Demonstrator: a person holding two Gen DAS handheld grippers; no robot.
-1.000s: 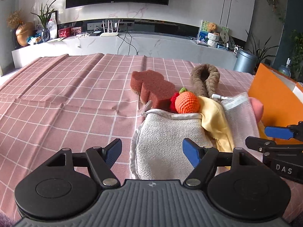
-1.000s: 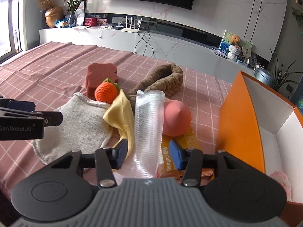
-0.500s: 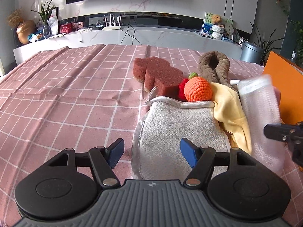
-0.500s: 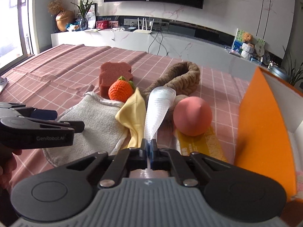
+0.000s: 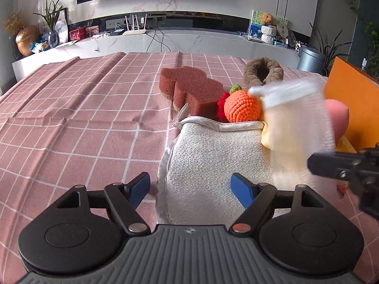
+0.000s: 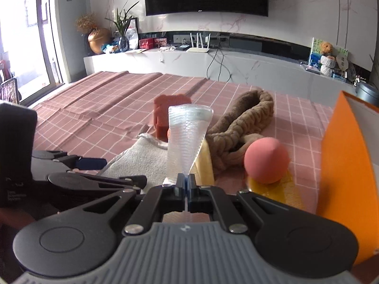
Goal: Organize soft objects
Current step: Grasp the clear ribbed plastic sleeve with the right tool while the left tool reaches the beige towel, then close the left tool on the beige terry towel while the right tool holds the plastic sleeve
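Observation:
My right gripper point(image 6: 187, 189) is shut on the near end of a translucent ribbed sleeve point(image 6: 187, 137) and holds it up off the pink checked cloth; in the left wrist view the sleeve point(image 5: 296, 118) is blurred. My left gripper point(image 5: 190, 185) is open and empty over a grey-white towel point(image 5: 213, 163). Behind the towel lie a red-brown sponge point(image 5: 189, 90), a crocheted orange point(image 5: 241, 106), a yellow cloth point(image 6: 205, 163), a brown braided headband point(image 6: 241, 127) and a pink teardrop sponge point(image 6: 266, 159).
An open orange box point(image 6: 343, 165) stands at the right. A yellow packet point(image 6: 279, 189) lies under the pink sponge. The left gripper's body point(image 6: 59, 175) is close on the right gripper's left. A white counter with clutter runs behind the table.
My right gripper closed on the translucent sleeve and lifted it off the pile. My left gripper stayed open and drifted slightly forward over the towel.

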